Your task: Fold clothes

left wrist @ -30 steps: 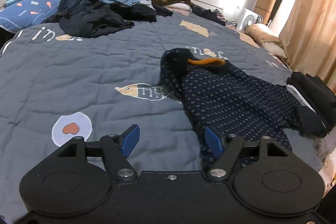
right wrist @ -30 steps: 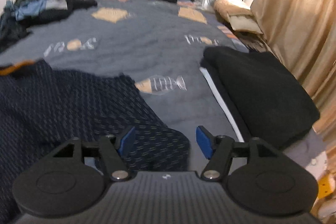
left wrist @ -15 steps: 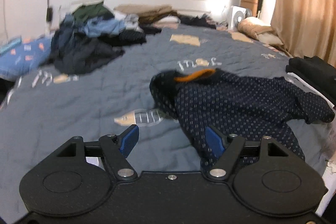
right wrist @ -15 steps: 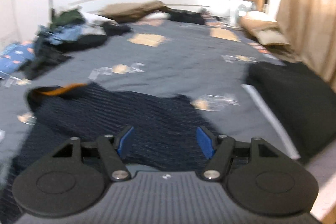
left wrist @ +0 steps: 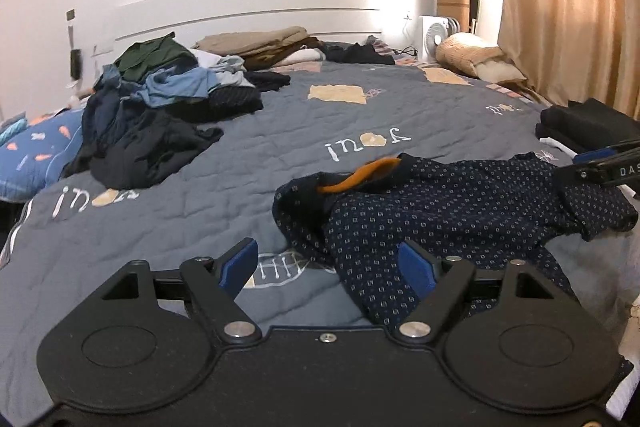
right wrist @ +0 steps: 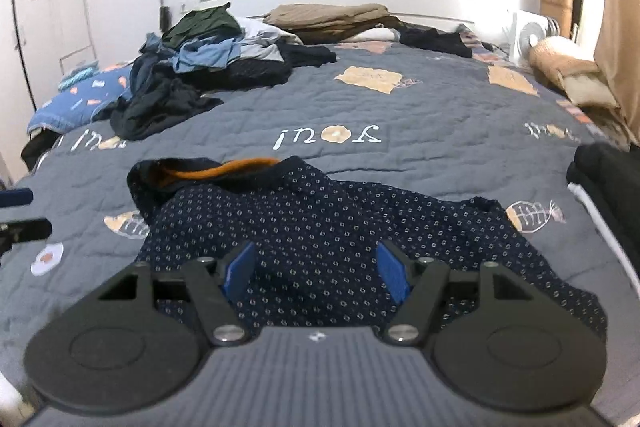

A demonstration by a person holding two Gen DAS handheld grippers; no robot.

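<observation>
A dark navy dotted garment point(left wrist: 448, 211) point(right wrist: 320, 223) with an orange-lined collar point(right wrist: 224, 167) lies crumpled on the grey quilt. My left gripper point(left wrist: 328, 263) is open above the quilt at the garment's left edge, nothing between its blue pads. My right gripper point(right wrist: 318, 269) is open too, hovering over the middle of the garment. In the left wrist view the right gripper's tip point(left wrist: 600, 167) shows at the garment's right end. The left gripper's tip point(right wrist: 16, 211) shows at the left edge of the right wrist view.
A heap of unfolded clothes point(left wrist: 160, 107) point(right wrist: 200, 71) lies at the far left of the bed. Folded tan and dark items point(left wrist: 256, 45) rest by the headboard. A folded black stack point(left wrist: 592, 123) point(right wrist: 608, 179) sits at the right edge. A fan point(left wrist: 434, 37) stands beyond.
Both grippers have tilted up and drawn back, so more of the bed and headboard shows. The right gripper has swung left over the garment's middle. Both stay open.
</observation>
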